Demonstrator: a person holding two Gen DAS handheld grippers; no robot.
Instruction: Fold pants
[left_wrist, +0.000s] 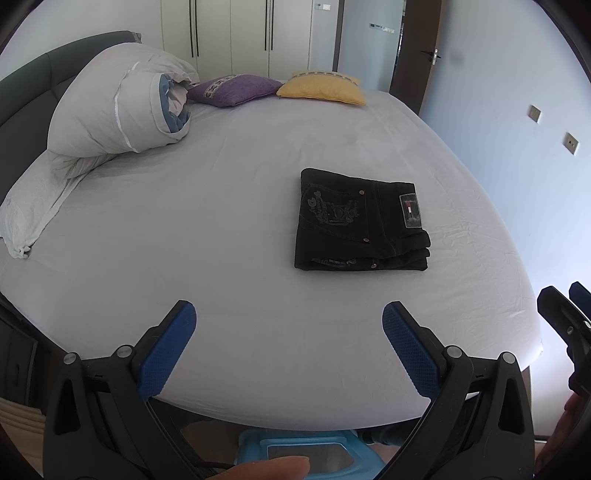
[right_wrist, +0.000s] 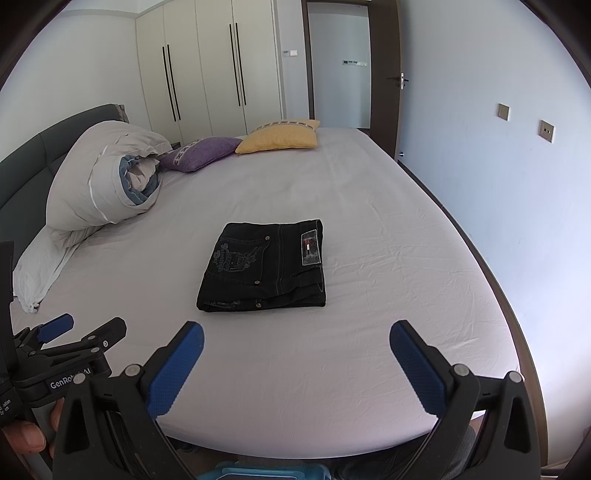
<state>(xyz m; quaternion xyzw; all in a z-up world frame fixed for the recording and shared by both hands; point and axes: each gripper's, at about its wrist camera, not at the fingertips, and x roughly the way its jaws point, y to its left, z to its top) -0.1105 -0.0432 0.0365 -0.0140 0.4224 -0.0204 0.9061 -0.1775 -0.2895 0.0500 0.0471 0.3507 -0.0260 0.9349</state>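
Black jeans (left_wrist: 360, 221) (right_wrist: 264, 267) lie folded into a compact rectangle on the bed, back pocket embroidery and a brand patch facing up. My left gripper (left_wrist: 289, 317) is open near the bed's front edge, well short of the pants, nothing between its blue pads. My right gripper (right_wrist: 296, 338) is also open and empty, a little in front of the folded pants. The right gripper's fingers show at the right edge of the left wrist view, and the left gripper (right_wrist: 83, 328) shows at the left of the right wrist view.
The bed (left_wrist: 221, 206) carries a white sheet. A rolled duvet (left_wrist: 114, 118) and a white pillow (left_wrist: 29, 214) lie at the left by the headboard. Purple (left_wrist: 232, 90) and yellow (left_wrist: 321, 88) cushions sit at the far end. A blue stool (left_wrist: 295, 452) stands below the front edge.
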